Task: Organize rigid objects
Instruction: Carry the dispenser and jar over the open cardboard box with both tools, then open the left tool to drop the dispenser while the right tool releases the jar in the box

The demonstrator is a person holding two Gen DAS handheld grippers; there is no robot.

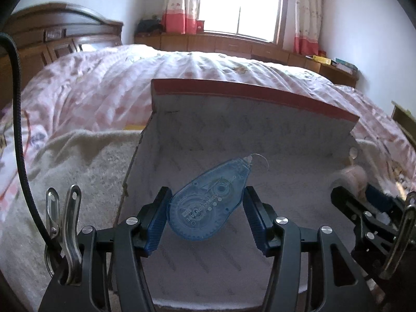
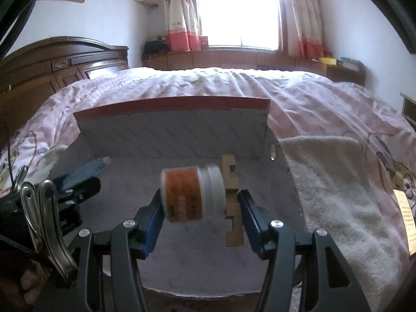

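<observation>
A blue correction tape dispenser (image 1: 208, 202) is clamped in the left gripper (image 1: 206, 217) above the open cardboard box (image 1: 260, 96) on the bed (image 1: 91, 91), while a white jar (image 2: 193, 193) with an orange label is clamped end to end in the right gripper (image 2: 200, 215). A wooden block (image 2: 231, 202) lies near the box's right wall. A good placement would likely be made low, clear of the block, before either grip is loosened.
</observation>
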